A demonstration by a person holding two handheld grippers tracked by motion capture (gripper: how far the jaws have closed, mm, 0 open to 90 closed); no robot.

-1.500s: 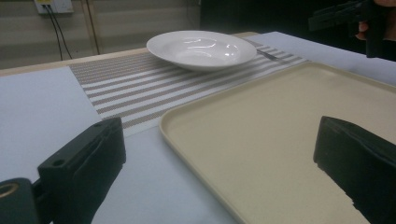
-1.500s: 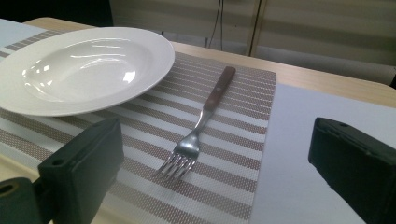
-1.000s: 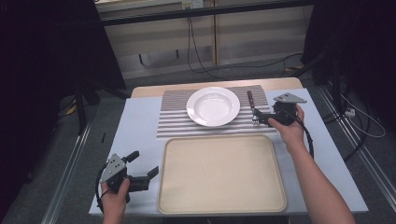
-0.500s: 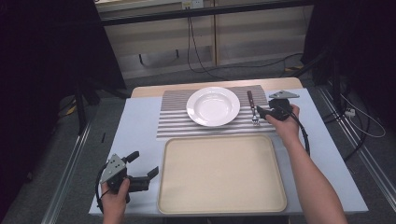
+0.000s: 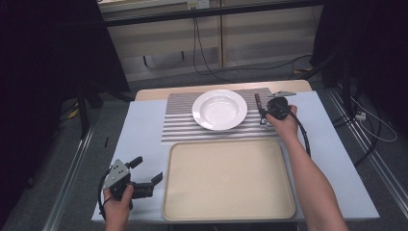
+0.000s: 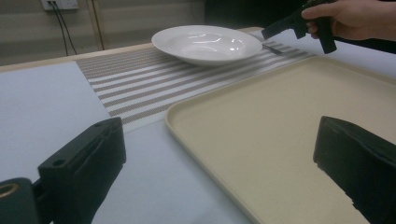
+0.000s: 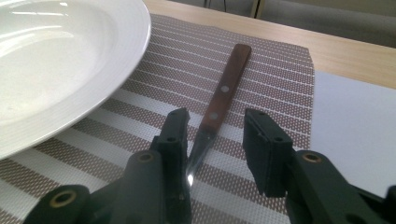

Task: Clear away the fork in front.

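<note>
Leftmost, left gripper [image 5: 146,174]: held in the person's left hand [image 5: 117,202] at the near left corner of the surface [image 5: 139,130]; jaws released and spread wide, nothing between them, pointing toward the tray's left edge. In the left gripper view the two black jaws frame the tray's near corner.
Surface: pale blue-grey covering over a wooden top, whose bare wood shows along the far edge.
Tray [image 5: 192,202]: beige, rectangular, with nothing on it, lying at the near middle of the surface, just beside the left gripper's jaws; its far edge runs next to the placemat.
Placemat [image 5: 178,122]: brown-and-white striped, beyond the tray, reaching the far edge of the surface.
Plate [image 5: 220,109]: white, deep-rimmed, nothing on it, resting on the placemat's middle.
Fork [image 7: 219,105]: wooden handle with two rivets and a metal neck, lying flat on the placemat just to the right of the plate, handle pointing away from the person; the tines are hidden behind the jaws in the right gripper view.
Right gripper [image 7: 215,140]: held in the right hand [image 5: 284,126] over the placemat's right end; jaws parted, one on each side of the fork's metal neck, not clamped on it.
</note>
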